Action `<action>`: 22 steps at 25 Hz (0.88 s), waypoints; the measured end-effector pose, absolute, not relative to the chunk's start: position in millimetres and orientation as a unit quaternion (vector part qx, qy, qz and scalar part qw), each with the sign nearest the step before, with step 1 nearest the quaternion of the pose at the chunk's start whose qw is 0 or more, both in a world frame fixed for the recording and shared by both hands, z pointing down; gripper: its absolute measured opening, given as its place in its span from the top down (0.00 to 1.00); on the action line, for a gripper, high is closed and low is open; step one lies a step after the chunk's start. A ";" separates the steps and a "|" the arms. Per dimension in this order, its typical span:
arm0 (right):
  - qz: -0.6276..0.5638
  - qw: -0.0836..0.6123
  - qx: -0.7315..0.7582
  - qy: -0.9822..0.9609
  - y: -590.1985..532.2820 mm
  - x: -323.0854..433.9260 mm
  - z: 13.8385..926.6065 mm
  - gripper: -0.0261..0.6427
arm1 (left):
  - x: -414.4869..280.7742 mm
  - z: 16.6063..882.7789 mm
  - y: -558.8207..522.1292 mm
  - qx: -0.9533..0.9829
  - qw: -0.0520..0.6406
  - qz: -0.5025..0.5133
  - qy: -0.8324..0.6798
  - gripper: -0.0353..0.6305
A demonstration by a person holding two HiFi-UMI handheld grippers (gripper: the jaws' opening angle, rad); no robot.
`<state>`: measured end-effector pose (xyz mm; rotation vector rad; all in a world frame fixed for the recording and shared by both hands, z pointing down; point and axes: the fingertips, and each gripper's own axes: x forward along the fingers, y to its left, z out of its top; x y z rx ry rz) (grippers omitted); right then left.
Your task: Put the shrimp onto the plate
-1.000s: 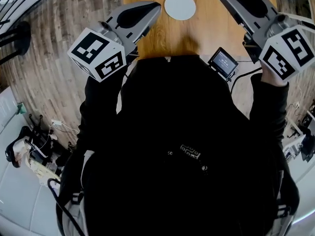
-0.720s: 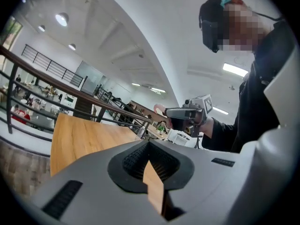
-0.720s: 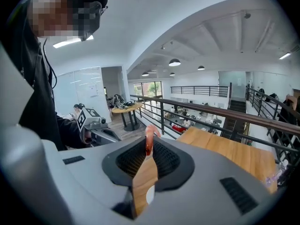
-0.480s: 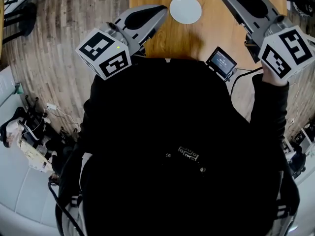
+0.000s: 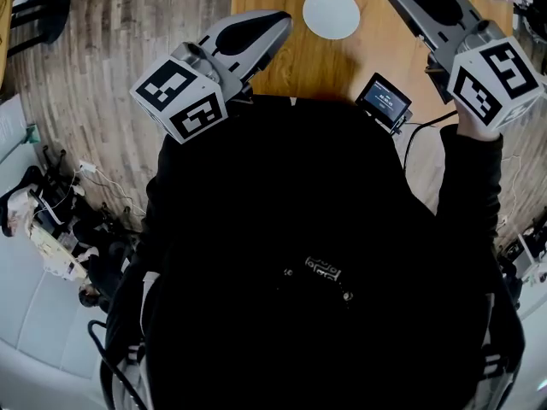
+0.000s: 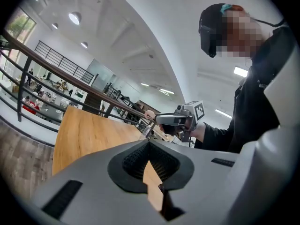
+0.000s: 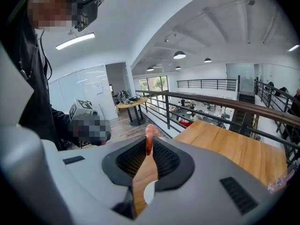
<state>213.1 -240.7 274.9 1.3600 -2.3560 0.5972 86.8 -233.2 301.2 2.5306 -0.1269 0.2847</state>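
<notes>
Since 1 s ago the plate [image 5: 331,13] & table [image 5: 342,62] sit further right in head view, and the L gripper [image 6: 149,142] has rolled a bit. R gripper [image 7: 149,149] pinches 1 shrimp [image 7: 149,136] at its tips, long axis upright, curled end up, in the air off the plate; L gripper's jaws are closed w/ nothing between. 1 white plate on the table, nothing in it.

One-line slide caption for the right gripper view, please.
Right gripper pinches a pink shrimp at its jaw tips, with the wooden table and white plate visible beyond.
</notes>
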 end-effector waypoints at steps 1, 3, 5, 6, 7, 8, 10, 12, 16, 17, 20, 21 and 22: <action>0.212 0.180 0.481 -0.831 -242.6 212.7 275.4 0.88 | 85.2 300.6 -233.1 0.949 0.293 0.107 -0.051 0.94; 0.212 0.188 0.480 -0.830 -250.4 213.4 280.1 0.88 | 84.2 301.7 -237.9 0.947 0.296 0.108 -0.058 0.94; 0.217 0.193 0.475 -0.831 -259.3 213.4 287.1 0.88 | 83.1 303.9 -244.7 0.946 0.298 0.111 -0.065 0.94; 0.220 0.195 0.471 -0.832 -261.5 212.6 289.6 0.88 | 81.8 303.8 -245.8 0.945 0.300 0.112 -0.069 0.94; 0.222 0.198 0.469 -0.832 -261.7 211.6 291.7 0.88 | 80.0 303.1 -244.8 0.944 0.302 0.112 -0.071 0.94; 0.223 0.203 0.467 -0.831 -260.4 210.4 294.0 0.88 | 78.1 302.6 -242.1 0.943 0.305 0.113 -0.073 0.94; 0.225 0.212 0.463 -0.831 -256.0 207.9 300.5 0.88 | 74.2 303.9 -235.2 0.941 0.309 0.115 -0.076 0.94; 0.227 0.218 0.461 -0.830 -253.0 205.7 308.4 0.88 | 70.2 306.9 -230.2 0.939 0.313 0.117 -0.080 0.94; 0.232 0.236 0.456 -0.826 -249.9 203.5 323.6 0.88 | 62.9 309.5 -224.3 0.935 0.322 0.119 -0.088 0.94; 0.232 0.241 0.455 -0.825 -250.5 203.5 326.4 0.88 | 61.8 308.6 -224.1 0.934 0.324 0.119 -0.089 0.94; 0.230 0.255 0.456 -0.821 -257.6 200.6 336.0 0.88 | 56.7 305.4 -226.3 0.932 0.330 0.116 -0.093 0.94; 0.231 0.257 0.456 -0.820 -259.8 199.3 340.7 0.88 | 55.5 305.6 -226.4 0.932 0.331 0.115 -0.094 0.94; 0.231 0.259 0.456 -0.820 -260.6 198.3 345.4 0.88 | 54.6 305.9 -225.6 0.932 0.332 0.114 -0.095 0.94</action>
